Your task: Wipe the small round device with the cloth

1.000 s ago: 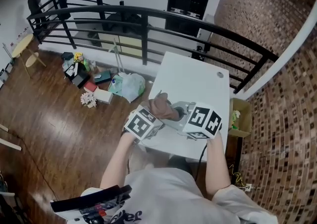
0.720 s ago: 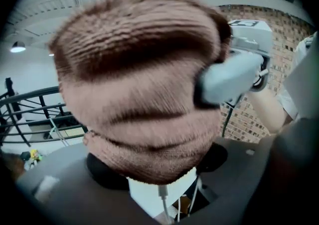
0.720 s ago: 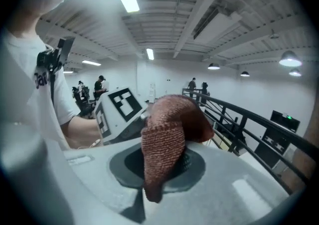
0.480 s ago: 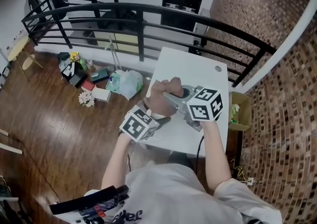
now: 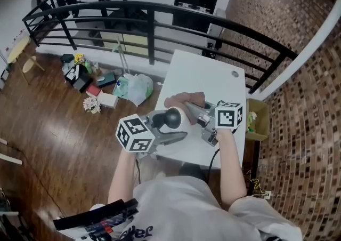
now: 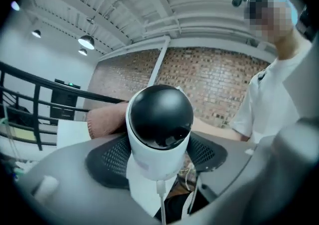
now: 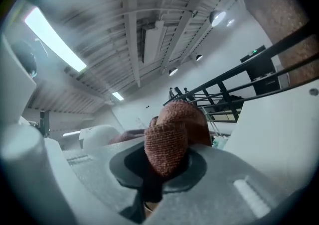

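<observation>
The small round device (image 5: 171,118) has a white body and a glossy black dome. My left gripper (image 5: 169,127) is shut on it and holds it above the near edge of the white table (image 5: 213,80). In the left gripper view the device (image 6: 159,124) fills the middle between the mesh pads (image 6: 107,162), dome upward. My right gripper (image 5: 196,109) is shut on the brown knitted cloth (image 5: 186,99), bunched just beyond the device and close against it. In the right gripper view the cloth (image 7: 168,139) bulges out of the jaws, with the device's white body (image 7: 99,137) to its left.
A white cable (image 6: 160,204) hangs from the device. The table has a round grommet hole (image 5: 236,74) at its far right. A black railing (image 5: 154,13) runs behind it. Bags and clutter (image 5: 106,88) lie on the wooden floor at left, a cardboard box (image 5: 257,122) at right.
The cloth covered the device a second ago. Now the left gripper has drawn left with the device, its black dome bared, and the cloth sits on its far side.
</observation>
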A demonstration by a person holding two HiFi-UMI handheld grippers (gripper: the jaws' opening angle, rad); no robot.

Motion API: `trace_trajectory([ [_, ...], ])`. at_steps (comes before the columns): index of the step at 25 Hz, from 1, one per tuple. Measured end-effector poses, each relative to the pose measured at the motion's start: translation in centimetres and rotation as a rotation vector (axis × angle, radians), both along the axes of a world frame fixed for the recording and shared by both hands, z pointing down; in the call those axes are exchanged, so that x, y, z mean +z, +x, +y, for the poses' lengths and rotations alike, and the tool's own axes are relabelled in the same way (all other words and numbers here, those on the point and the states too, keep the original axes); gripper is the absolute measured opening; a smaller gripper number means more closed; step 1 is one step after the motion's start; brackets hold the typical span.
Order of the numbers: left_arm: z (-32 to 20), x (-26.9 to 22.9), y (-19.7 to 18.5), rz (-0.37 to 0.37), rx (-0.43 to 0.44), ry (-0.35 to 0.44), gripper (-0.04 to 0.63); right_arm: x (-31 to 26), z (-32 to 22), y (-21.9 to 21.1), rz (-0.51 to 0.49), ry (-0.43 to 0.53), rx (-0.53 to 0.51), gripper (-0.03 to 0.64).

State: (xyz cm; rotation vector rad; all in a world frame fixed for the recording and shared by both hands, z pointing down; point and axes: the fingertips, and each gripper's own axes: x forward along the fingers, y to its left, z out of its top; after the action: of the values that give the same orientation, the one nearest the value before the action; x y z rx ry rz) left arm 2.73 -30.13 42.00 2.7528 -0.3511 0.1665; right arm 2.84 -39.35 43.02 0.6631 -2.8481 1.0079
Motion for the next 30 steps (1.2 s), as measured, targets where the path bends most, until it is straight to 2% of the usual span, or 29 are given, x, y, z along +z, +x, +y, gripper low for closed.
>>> trace_trajectory([
  [2, 1.2, -1.2, 0.0, 0.089, 0.078, -0.003, 0.377, -1.6, -0.5, 0.4, -0.08, -0.003, -0.024, 0.023],
  [4, 2.6, -1.9, 0.1, 0.13, 0.167, 0.028, 0.377, -3.5, 0.2, -0.4, -0.126, 0.013, -0.139, 0.023],
  [8, 4.8, -1.9, 0.4, 0.125, 0.303, 0.113, 0.377, -5.5, 4.3, -4.0, -0.091, 0.059, -0.412, 0.023],
  [10, 5.3, -1.9, 0.5, 0.125, 0.326, 0.13, 0.377, -5.2, 5.8, -5.1, -0.08, 0.036, -0.49, 0.023],
  [11, 5.3, -1.9, 0.5, 0.128, 0.329, 0.135, 0.377, -5.2, 6.1, -5.2, -0.105, 0.018, -0.509, 0.023],
  [15, 5.0, -2.1, -0.1, 0.167, 0.307, 0.113, 0.377, -7.5, 6.9, -3.8, -0.308, -0.005, -0.541, 0.023],
  [19, 3.7, -1.8, -0.5, 0.179, 0.232, 0.108, 0.377, -9.3, 8.3, -2.7, -0.321, 0.072, -0.534, 0.023],
  [24, 1.6, -1.1, -0.5, 0.154, 0.115, 0.083, 0.377, -9.5, 11.8, -3.2, -0.182, 0.166, -0.578, 0.023],
  [28, -0.1, -0.6, -0.7, 0.168, 0.021, 0.022, 0.377, -7.0, 14.1, -4.0, -0.018, 0.176, -0.621, 0.023],
  [30, -0.4, 0.0, -0.7, 0.148, 0.003, 0.012, 0.377, -5.6, 14.8, -4.4, 0.057, 0.169, -0.638, 0.023],
])
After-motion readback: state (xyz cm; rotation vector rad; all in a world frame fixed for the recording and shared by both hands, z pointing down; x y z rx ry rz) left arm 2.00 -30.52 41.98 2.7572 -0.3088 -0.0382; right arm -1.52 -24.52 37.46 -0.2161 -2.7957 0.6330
